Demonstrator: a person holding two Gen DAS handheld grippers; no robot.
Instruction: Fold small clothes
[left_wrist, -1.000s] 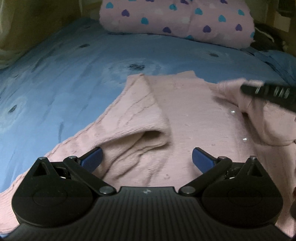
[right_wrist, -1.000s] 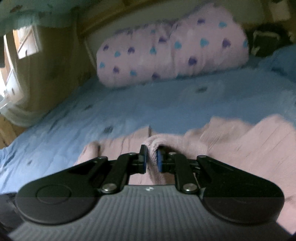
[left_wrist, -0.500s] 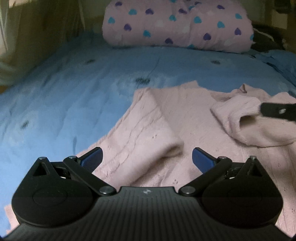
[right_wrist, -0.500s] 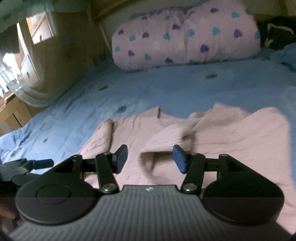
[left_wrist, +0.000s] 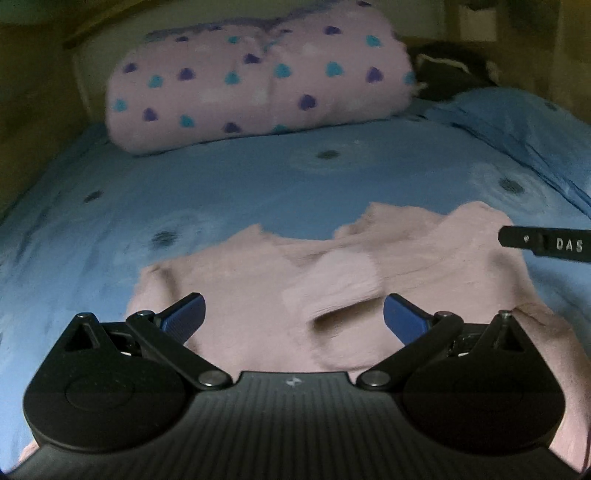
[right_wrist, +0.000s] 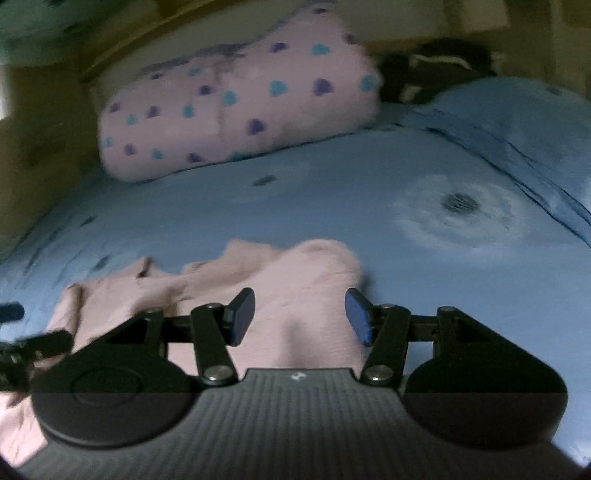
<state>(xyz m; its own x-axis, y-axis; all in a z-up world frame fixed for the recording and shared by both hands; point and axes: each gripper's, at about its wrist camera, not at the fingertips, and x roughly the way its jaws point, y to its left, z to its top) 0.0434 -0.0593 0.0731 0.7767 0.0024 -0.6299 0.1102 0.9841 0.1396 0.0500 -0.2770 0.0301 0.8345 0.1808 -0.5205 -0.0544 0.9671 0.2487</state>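
Observation:
A small pink knit sweater (left_wrist: 258, 280) lies on the blue bed sheet (left_wrist: 258, 177), both sleeves folded in over its body. My left gripper (left_wrist: 293, 319) is open and empty, held just above the sweater's near part. My right gripper (right_wrist: 300, 317) is open and empty over the sweater's right edge (right_wrist: 295, 295). A finger of the right gripper (left_wrist: 546, 244) shows at the right edge of the left wrist view. The left gripper's tip (right_wrist: 22, 343) shows at the left edge of the right wrist view.
A rolled pink blanket with blue and purple hearts (left_wrist: 258, 85) lies across the head of the bed. A dark bundle (left_wrist: 454, 70) sits to its right. A blue pillow (right_wrist: 517, 122) lies at the far right. A wooden headboard (right_wrist: 122, 55) stands behind.
My right gripper opened and let go of the sweater's sleeve, which now lies folded across the body. Both grippers pulled back; the right one shifted to the sweater's right side.

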